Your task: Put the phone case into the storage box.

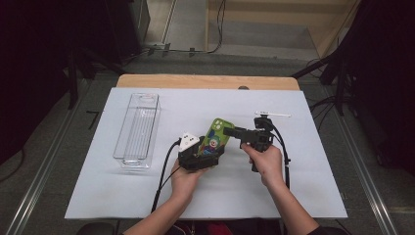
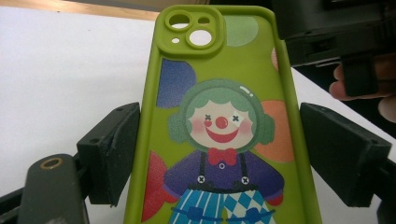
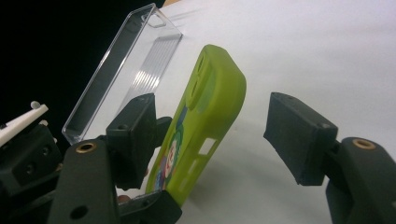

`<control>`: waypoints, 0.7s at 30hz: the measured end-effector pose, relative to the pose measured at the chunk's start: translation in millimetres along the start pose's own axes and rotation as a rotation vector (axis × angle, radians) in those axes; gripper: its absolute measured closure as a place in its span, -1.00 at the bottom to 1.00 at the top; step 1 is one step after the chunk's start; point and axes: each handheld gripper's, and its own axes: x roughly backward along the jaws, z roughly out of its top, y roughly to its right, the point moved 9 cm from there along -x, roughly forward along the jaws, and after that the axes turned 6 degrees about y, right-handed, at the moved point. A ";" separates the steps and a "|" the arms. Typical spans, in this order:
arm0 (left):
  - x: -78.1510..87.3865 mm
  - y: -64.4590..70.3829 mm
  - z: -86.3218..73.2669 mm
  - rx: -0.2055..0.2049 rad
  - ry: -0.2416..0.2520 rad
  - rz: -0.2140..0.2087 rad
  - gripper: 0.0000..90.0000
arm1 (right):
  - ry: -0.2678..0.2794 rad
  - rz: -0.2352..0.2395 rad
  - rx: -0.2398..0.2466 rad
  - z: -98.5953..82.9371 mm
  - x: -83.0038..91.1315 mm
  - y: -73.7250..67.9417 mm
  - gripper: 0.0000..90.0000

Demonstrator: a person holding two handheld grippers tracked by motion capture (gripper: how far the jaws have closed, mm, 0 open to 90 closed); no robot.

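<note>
The person is holding a green phone case [image 1: 217,136] up off the white table cover [image 1: 147,196], near the middle of the table, its camera-cutout end pointing away from the person. The left gripper [image 1: 208,156] is carrying it: in the left gripper view the case [image 2: 224,135] is lying between the two black pads [image 2: 109,154], the left pad seeming to touch its edge and the right pad close beside the other edge; a firm pinch cannot be told. The printed side with the clown figure is facing that camera.

The right gripper [image 1: 234,131] is reaching in from the right toward the upper end of the case. In the right gripper view its jaws are standing spread, the case [image 3: 205,121] seen edge-on between them, nearer the left pad [image 3: 133,140] and apart from the right one.

A clear plastic tray [image 1: 138,129] is lying on the table well to the left. A small white stick [image 1: 272,114] is lying behind the right gripper.
</note>
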 end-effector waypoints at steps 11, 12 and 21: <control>0.5 0.8 0.0 0.012 0.004 0.001 -0.63 | -0.009 0.006 -0.089 4.9 -3.0 0.4 0.00; 0.4 0.6 -0.1 0.015 0.003 0.002 -0.63 | -0.011 0.004 -0.100 5.3 -3.0 -0.3 0.05; 1.1 0.2 0.3 0.029 0.012 0.001 -0.63 | 0.006 0.003 -0.132 9.3 -1.8 -1.1 0.47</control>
